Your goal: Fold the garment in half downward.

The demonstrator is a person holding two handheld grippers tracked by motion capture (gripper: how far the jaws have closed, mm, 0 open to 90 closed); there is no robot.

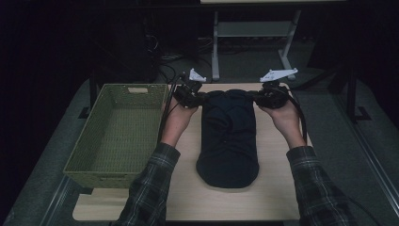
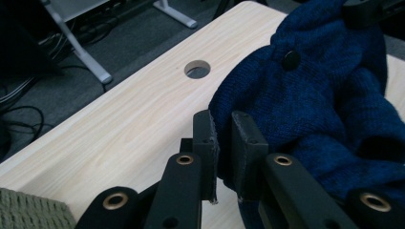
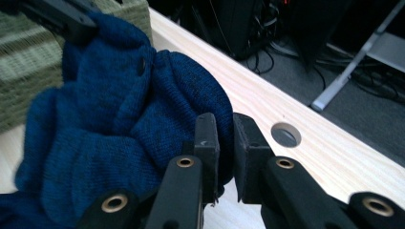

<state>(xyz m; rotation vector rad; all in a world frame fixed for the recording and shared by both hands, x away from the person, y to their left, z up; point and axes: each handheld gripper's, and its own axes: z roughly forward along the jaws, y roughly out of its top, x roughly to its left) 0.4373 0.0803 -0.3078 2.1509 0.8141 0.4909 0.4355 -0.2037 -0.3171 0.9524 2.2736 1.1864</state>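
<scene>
The garment (image 2: 325,100) pinched in the left gripper (image 2: 224,143) was navy knitted wool, matt and nubbly, with a glossy dark button (image 2: 291,59); beneath the jaws lay smooth pale wood-grain table (image 2: 143,119), and beside them a coarse, matt olive woven basket (image 1: 117,132)

jaws pinching blue knit garment (image 2: 325,105), table (image 2: 143,119)

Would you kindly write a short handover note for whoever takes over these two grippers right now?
Left gripper: shut on the blue sweater, at its far left corner.
Right gripper: shut on the sweater's far right corner.
Sweater: far edge lifted between the grippers, near end resting on the table.
Green basket: at the table's left, nothing in it.
Done: both corners gripped.
Left: probably fold it and put it in the basket.
</scene>
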